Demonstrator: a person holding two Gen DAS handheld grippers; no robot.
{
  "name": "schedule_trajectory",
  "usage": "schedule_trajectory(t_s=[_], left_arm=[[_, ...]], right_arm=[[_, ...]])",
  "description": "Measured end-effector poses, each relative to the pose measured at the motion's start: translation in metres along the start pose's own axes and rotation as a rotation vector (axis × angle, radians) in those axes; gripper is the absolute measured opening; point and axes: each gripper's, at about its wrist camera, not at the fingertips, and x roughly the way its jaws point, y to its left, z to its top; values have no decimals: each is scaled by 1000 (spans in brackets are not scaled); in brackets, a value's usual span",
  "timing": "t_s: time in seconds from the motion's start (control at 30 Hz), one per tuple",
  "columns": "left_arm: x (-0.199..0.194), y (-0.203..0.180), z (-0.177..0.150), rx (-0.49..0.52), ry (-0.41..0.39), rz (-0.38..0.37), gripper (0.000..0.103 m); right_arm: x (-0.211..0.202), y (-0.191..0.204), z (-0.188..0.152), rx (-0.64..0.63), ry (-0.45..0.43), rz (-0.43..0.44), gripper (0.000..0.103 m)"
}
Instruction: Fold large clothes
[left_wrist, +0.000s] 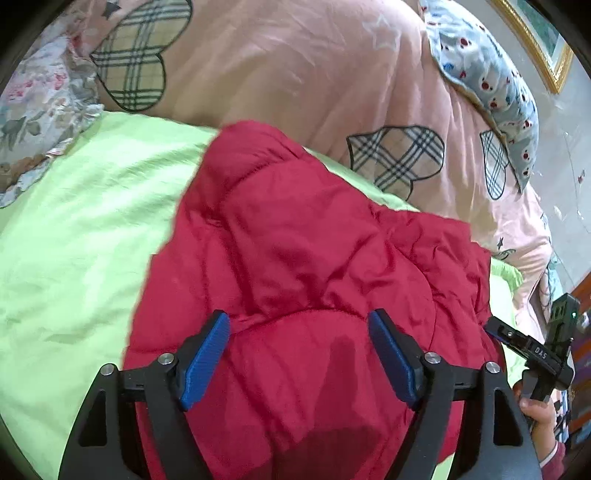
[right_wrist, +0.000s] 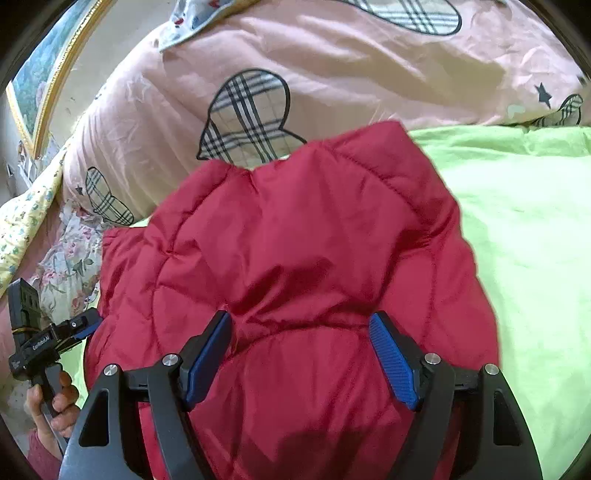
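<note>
A red quilted puffer jacket (left_wrist: 295, 258) lies bunched on a light green sheet (left_wrist: 74, 258). It also fills the middle of the right wrist view (right_wrist: 295, 258). My left gripper (left_wrist: 299, 354) is open, its blue pads (left_wrist: 205, 362) spread wide just above the jacket's near part, holding nothing. My right gripper (right_wrist: 299, 354) is open the same way over the jacket's other side, with its blue pads (right_wrist: 393, 362) apart. The right gripper also shows at the jacket's right edge in the left wrist view (left_wrist: 495, 332). The left one shows at the jacket's left edge in the right wrist view (right_wrist: 85, 325).
A pink duvet (left_wrist: 295, 74) with plaid hearts is heaped behind the jacket. A blue patterned pillow (left_wrist: 487, 81) and a floral pillow (left_wrist: 40, 110) lie at its ends. A gold-framed picture (left_wrist: 535, 40) hangs on the wall. The green sheet (right_wrist: 517, 221) extends beside the jacket.
</note>
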Motion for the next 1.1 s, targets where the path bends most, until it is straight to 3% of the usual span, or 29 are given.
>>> schedule_trajectory(t_s=[0.23, 0.4, 0.5, 0.63, 0.9, 1.0, 1.1], left_arm=[[-26, 21, -8, -27, -25, 24, 85], [-30, 49, -12, -107, -22, -13, 90], [-23, 72, -14, -196, 2, -82, 91], [-10, 97, -17, -275, 42, -117, 91], [17, 104, -19, -311, 101, -200, 92], [31, 100, -17, -309, 119, -208, 101], [42, 90, -17, -284, 132, -198, 102]], right_arm=[[-32, -32, 0, 23, -48, -51, 79], [-39, -71, -9, 111, -25, -61, 79], [-33, -90, -12, 187, 11, -22, 79], [-19, -108, -22, 269, 56, 28, 80], [-2, -107, -28, 312, 91, 116, 81], [5, -101, -28, 304, 119, 141, 85], [15, -98, -30, 313, 156, 193, 85]])
